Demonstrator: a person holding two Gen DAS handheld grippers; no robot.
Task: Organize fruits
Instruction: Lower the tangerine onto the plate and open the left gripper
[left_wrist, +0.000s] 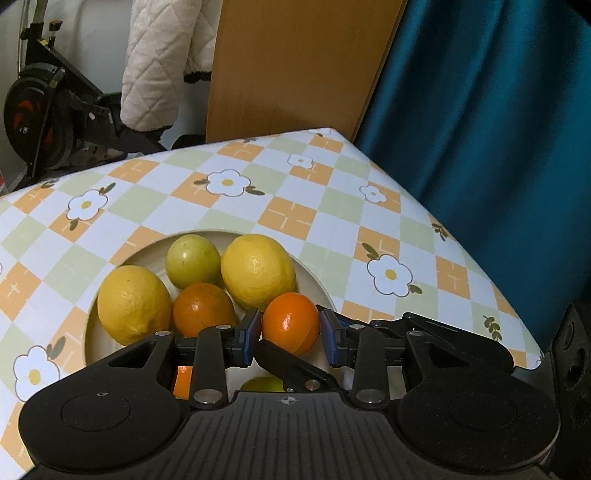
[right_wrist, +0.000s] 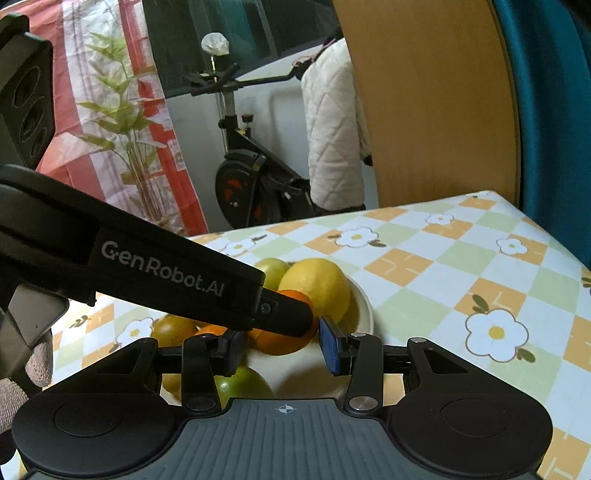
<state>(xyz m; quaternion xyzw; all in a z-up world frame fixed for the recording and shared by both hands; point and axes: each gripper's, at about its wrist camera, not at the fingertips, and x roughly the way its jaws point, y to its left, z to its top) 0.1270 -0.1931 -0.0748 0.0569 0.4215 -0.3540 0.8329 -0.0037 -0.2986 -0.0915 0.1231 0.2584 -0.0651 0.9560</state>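
A cream bowl (left_wrist: 317, 284) on the checked tablecloth holds two lemons (left_wrist: 133, 302) (left_wrist: 258, 271), a green fruit (left_wrist: 192, 264) and a dark orange (left_wrist: 203, 308). Over the bowl's near side, my left gripper (left_wrist: 290, 332) is shut on a bright orange (left_wrist: 288, 317), blue pads against both its sides. In the right wrist view the left gripper's finger (right_wrist: 284, 317) crosses in front of the orange (right_wrist: 280, 341). My right gripper (right_wrist: 282, 349) grips the same orange from the other direction, its pads hugging the sides. One right finger (left_wrist: 291, 363) passes below the fruit.
More fruit lies near the bowl (right_wrist: 365, 314): a green one (right_wrist: 240, 384) and an olive one (right_wrist: 173, 330). A gloved hand (right_wrist: 37, 362) holds the left gripper. The table's edge (left_wrist: 480, 269) runs along a teal curtain (left_wrist: 498, 129). Behind stand a wooden panel (left_wrist: 295, 62) and an exercise bike (right_wrist: 251, 177).
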